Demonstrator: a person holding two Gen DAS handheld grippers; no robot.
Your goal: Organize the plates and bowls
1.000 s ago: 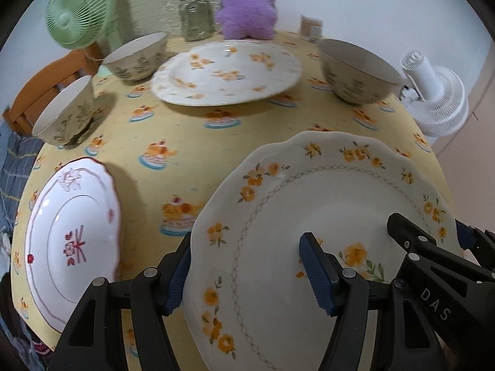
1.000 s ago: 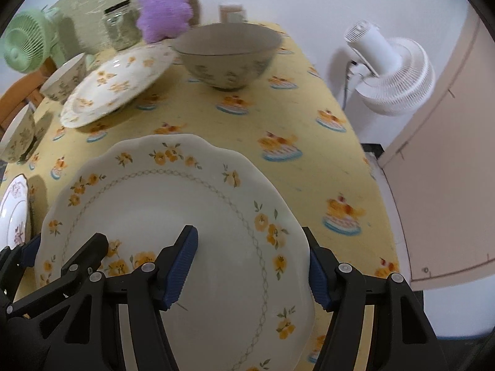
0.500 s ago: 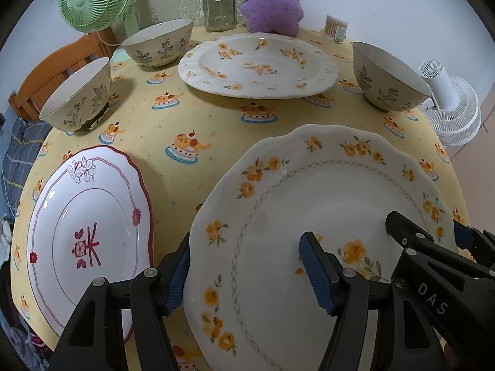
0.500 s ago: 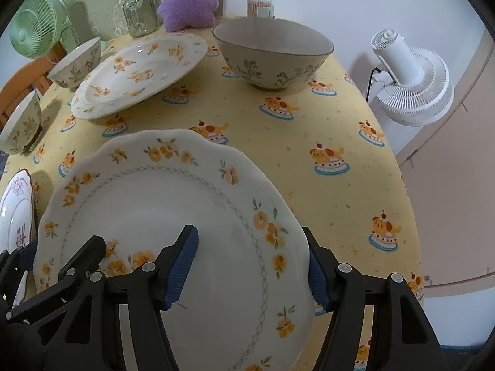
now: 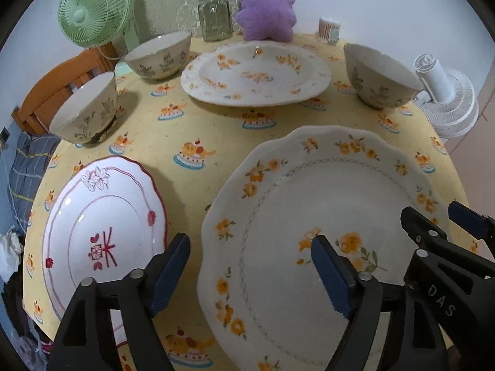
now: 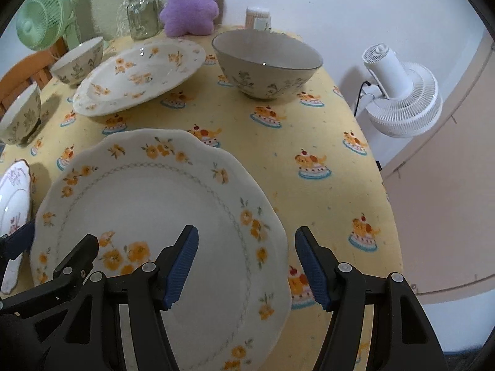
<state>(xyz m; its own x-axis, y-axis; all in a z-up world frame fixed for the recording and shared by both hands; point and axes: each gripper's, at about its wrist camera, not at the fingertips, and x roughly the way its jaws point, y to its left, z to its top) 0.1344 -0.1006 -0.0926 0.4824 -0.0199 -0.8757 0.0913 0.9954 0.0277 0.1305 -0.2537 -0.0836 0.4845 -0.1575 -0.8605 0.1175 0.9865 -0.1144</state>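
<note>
Two tools bracket one big dish here, so let's go from the biggest thing down. The surface [image 5: 216, 142], round and draped in a yellow cake-print cloth, carries everything. On its near side lies the large flowered plate [image 5: 309, 232], flat on the cloth. The left tool [image 5: 250, 269] straddles that plate's left rim, one pad out over the cloth, the other over the plate's middle; its jaws have just been opening and stand wide, clear of the rim. The right tool [image 6: 246, 266] straddles the right rim the same way, spread moderately, neither pad pressing on china that I can see.

Beyond it sits the deep flowered plate [image 5: 255, 75], well apart. Left of the big plate, just beside it, lies the red-trimmed plate [image 5: 102, 235]. Three bowls ring the far half: the right bowl [image 6: 266, 61], the far-left bowl [image 5: 159, 55] and the near-left bowl [image 5: 86, 111].

My read: the large plate looks freshly set down and released, so this placing step is closing. Next call, I'd say, is backing both tools off the rims, then gathering another plate or nesting the bowls.
</note>
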